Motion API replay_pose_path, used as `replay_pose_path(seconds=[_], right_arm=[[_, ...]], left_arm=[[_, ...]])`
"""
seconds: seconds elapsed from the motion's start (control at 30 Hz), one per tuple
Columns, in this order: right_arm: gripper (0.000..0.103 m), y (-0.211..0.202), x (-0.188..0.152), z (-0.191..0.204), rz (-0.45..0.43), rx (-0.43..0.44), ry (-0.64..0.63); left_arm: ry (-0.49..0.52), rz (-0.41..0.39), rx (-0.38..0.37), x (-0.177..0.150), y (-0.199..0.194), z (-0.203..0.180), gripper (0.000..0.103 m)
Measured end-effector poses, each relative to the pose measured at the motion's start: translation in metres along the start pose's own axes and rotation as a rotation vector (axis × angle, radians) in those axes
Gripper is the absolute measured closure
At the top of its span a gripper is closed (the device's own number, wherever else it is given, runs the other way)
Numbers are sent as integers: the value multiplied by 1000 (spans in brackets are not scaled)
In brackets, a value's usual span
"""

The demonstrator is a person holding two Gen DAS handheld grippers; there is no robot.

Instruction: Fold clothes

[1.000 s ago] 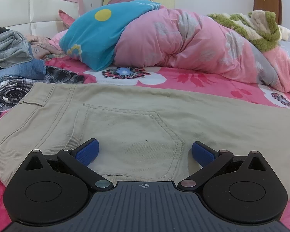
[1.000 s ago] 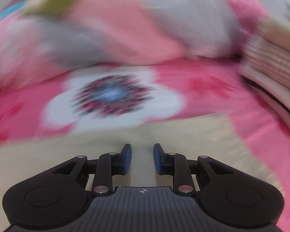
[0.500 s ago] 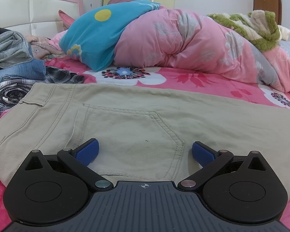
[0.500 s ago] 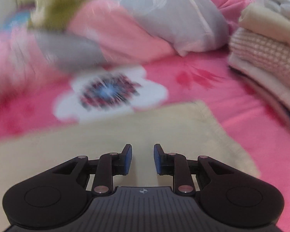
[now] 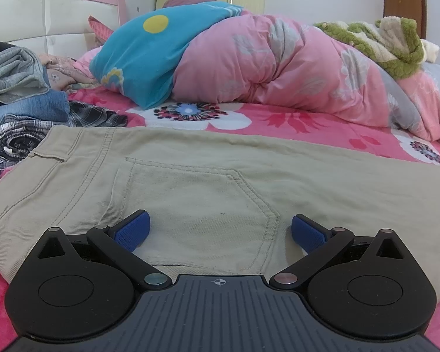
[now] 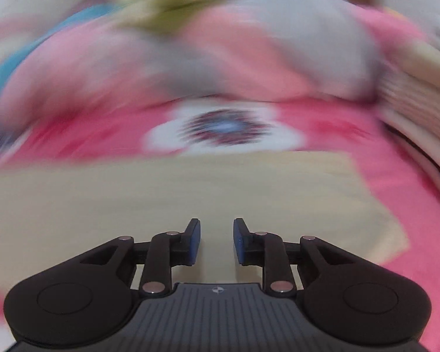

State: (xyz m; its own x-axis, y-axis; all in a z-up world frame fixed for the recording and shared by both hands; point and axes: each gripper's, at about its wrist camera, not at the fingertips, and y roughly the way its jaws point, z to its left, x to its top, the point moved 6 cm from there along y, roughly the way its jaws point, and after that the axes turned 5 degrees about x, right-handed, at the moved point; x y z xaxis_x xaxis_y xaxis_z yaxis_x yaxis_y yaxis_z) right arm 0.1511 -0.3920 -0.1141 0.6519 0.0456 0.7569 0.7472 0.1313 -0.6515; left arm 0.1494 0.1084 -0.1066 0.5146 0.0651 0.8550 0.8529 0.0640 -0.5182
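Your trousers [image 5: 220,182] lie flat across the pink flowered sheet [image 5: 308,123], back side up, waistband toward the left and the leg running off to the right. A back pocket [image 5: 202,205] sits straight ahead of your left gripper [image 5: 220,231], whose blue pads [image 5: 132,231] are spread wide, one on each side of the pocket, with nothing between them. The gripper is low over the cloth; whether the pads touch it, you cannot tell from here.

Your right gripper [image 6: 216,240] is over the leg end of the same trousers [image 6: 161,205]. Its fingers stand a narrow gap apart and hold nothing. That view is badly smeared, so only broad shapes read: the khaki cloth ends in a corner to the right, with the sheet [image 6: 396,176] beyond it and a white flower print [image 6: 223,132] just past the far edge.

Around the trousers, a heap of clothes [image 5: 20,99] sits at the left, with grey, denim and plaid pieces, and the plaid reaches right up to the waistband corner. Behind the trousers, well apart, a pink duvet [image 5: 278,70] is bunched up with a blue pillow [image 5: 143,58] leaning on its left end and a green fleece [image 5: 390,44] draped over its right. A folded stack [image 6: 425,102] shows blurred at the right edge of the right view, near the leg end. A padded headboard [image 5: 44,20] stands at the far left.
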Motion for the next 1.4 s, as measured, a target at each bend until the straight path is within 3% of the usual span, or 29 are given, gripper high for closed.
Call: replay_pose_path(seconds=[0.1,0.17,0.27,0.33,0.47,0.7,1.07,1.33,1.4], right_arm=[[73,-6,-28,-18,29,-65,-19],[73,-21,-36,-56,-1,-109,117],[71,-39,-47,-103,22,-287,292],[70,-53,-50,-108,0,-290,348],[70,-66,-36,-52,-88,-182,300],[67,-33,-1,96,-145,124,122],[63,-25,-49,174,-28,95,-58],[62,-49,-23,220,-109,177,-80],[63,-44,-17,243,-122,231,-102]], left_arm=[[0,0,0,0,0,0,0],[-2,-1,-2,0,0,0,0],[-3,-1,-3,0,0,0,0],[-3,-1,-2,0,0,0,0],[-3,-1,-2,0,0,0,0],[-11,-3,-16,0,-1,2,0],[-17,-1,-24,0,-1,2,0],[-18,-3,-26,0,-2,3,0],[-17,-3,-26,0,-2,3,0]])
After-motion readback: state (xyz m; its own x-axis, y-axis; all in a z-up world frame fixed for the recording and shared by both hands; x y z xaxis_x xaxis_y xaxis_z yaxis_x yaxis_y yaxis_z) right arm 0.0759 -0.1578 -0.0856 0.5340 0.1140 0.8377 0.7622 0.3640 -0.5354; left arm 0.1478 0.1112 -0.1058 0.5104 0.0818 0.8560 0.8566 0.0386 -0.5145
